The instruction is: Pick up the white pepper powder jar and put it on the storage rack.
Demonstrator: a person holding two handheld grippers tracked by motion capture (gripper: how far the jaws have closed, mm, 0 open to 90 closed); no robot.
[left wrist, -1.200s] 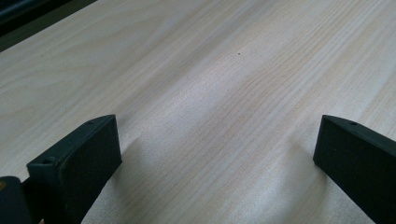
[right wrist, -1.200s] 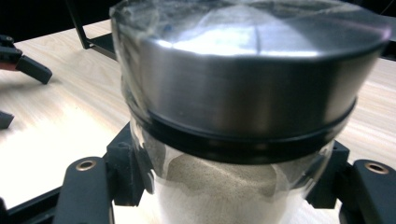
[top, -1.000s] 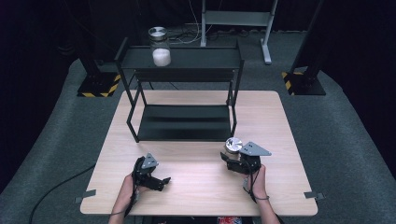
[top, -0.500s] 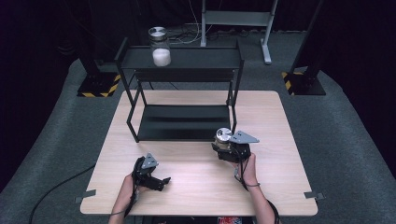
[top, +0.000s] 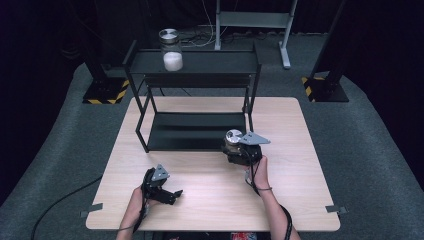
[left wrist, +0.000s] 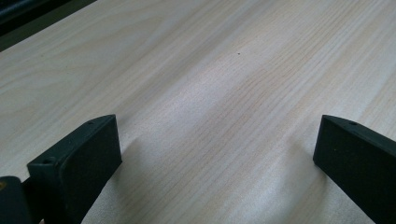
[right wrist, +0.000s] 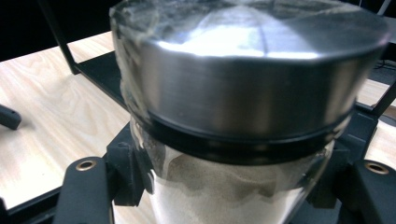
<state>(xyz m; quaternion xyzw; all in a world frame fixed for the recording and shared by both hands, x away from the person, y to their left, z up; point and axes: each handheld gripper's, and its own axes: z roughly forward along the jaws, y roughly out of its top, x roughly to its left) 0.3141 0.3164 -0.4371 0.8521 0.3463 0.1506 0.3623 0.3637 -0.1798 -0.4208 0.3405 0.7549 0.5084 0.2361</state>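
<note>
Right gripper (top: 239,150): jaws clamped on a jar (right wrist: 243,116), gripping the glass just under its metal lid (top: 233,135).
Jar: upright, lifted above the table (top: 300,200), at the front edge of the rack (top: 192,100), near its right front post; pale powder inside.
Left gripper (top: 167,194): jaws spread wide with nothing between them, resting low on the table near its near edge.
Rack: black, two shelves; the lower shelf is bare, open at the front between the posts.
Second jar (top: 171,50): on the top shelf, left part, well apart from the held jar.
Open room: bare wood between the grippers and right of the rack.
</note>
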